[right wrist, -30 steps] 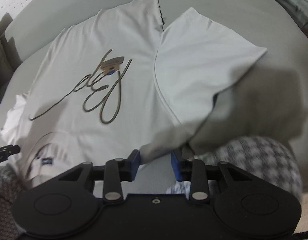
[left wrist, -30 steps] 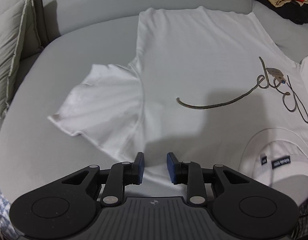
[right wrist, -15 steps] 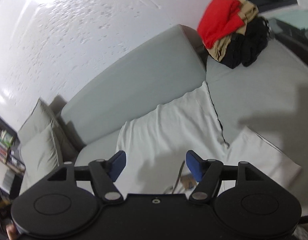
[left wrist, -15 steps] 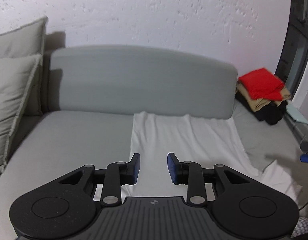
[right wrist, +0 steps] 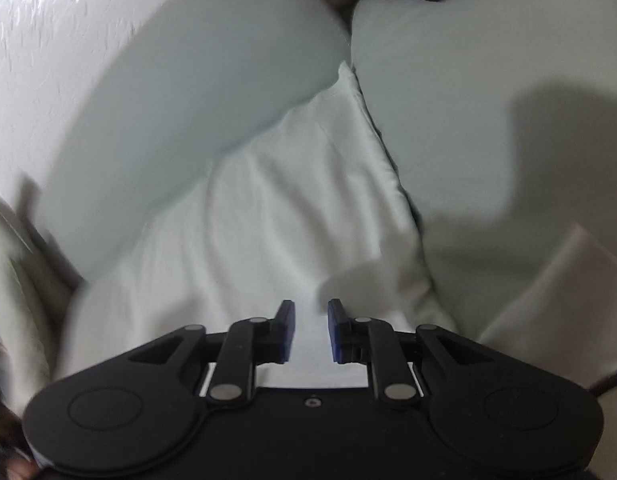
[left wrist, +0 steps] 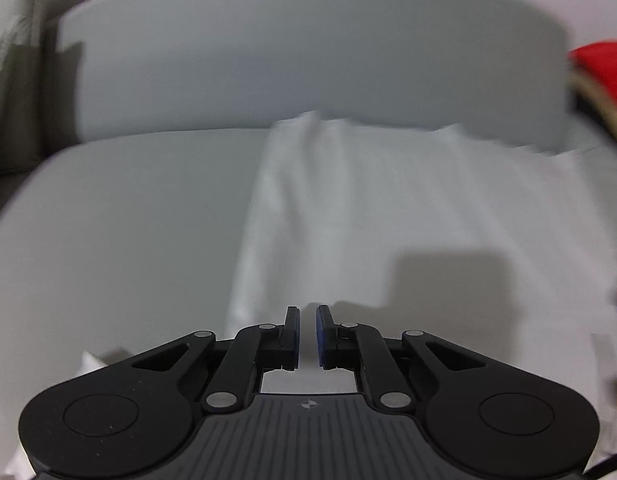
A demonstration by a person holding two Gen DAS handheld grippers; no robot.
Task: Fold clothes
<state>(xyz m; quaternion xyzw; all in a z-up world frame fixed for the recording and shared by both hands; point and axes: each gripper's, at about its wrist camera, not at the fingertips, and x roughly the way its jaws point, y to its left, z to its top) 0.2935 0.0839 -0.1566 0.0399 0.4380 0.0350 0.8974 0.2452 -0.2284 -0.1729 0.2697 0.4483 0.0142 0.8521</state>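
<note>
A white T-shirt (left wrist: 388, 208) lies spread flat on the grey sofa seat, its hem against the backrest. It also shows in the right wrist view (right wrist: 268, 216), with one sleeve (right wrist: 548, 280) at the right. My left gripper (left wrist: 307, 320) hovers low over the shirt's near left part, its jaws a narrow gap apart and empty. My right gripper (right wrist: 311, 320) hovers over the shirt's right half, jaws a small gap apart and empty. Both views are blurred by motion.
The grey backrest (left wrist: 308, 60) runs behind the shirt. A pile of red, tan and black clothes (left wrist: 600, 76) sits at the far right. A pale cushion (left wrist: 12, 60) stands at the left. A seam between seat cushions (right wrist: 388, 152) runs along the shirt's right edge.
Both grippers have dropped back down close over the shirt after tilting up toward the wall. Both jaws have narrowed, the left to a thin gap. The shirt lies as before.
</note>
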